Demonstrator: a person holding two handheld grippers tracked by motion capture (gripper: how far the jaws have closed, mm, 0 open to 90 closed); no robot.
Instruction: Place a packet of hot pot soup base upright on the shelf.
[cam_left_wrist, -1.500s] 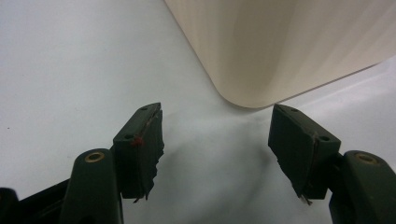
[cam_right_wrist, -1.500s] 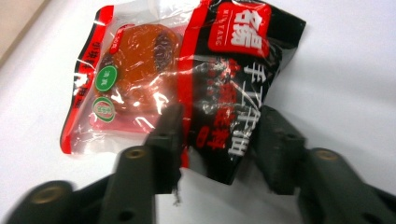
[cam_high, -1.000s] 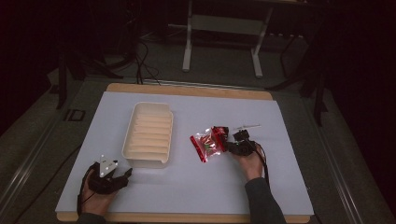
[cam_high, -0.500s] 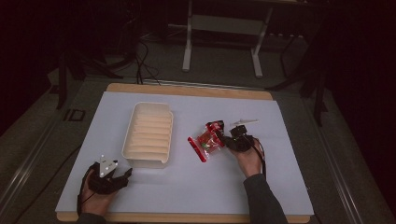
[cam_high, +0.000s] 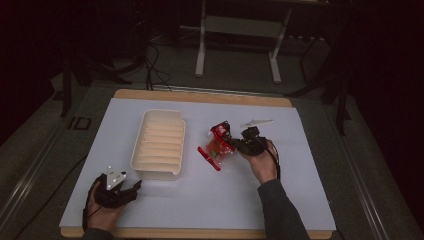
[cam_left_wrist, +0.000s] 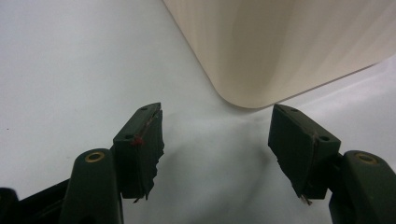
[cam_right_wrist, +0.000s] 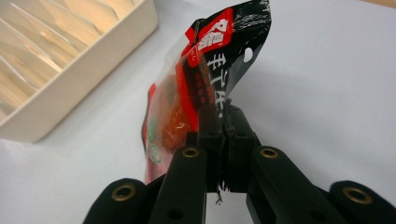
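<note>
Right gripper (cam_right_wrist: 223, 126) clamps snack packet (cam_right_wrist: 205, 79) edge, packet sticking up ahead.

Two black claws are seen. The left claw (cam_high: 131, 188) is topped by a grey three-cornered plate, and its dark green-black pads (cam_left_wrist: 142, 149) are frayed at the edges. Brass-coloured rivets are set in the arms of the right claw (cam_right_wrist: 223, 122). A dark grey sleeve (cam_high: 280, 210) is worn.

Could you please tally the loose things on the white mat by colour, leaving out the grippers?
Cream: 1, the ridged tray
Red and black: 1, the snack packet
Pale grey: 1, a small flat piece I cannot identify
Total: 3
</note>
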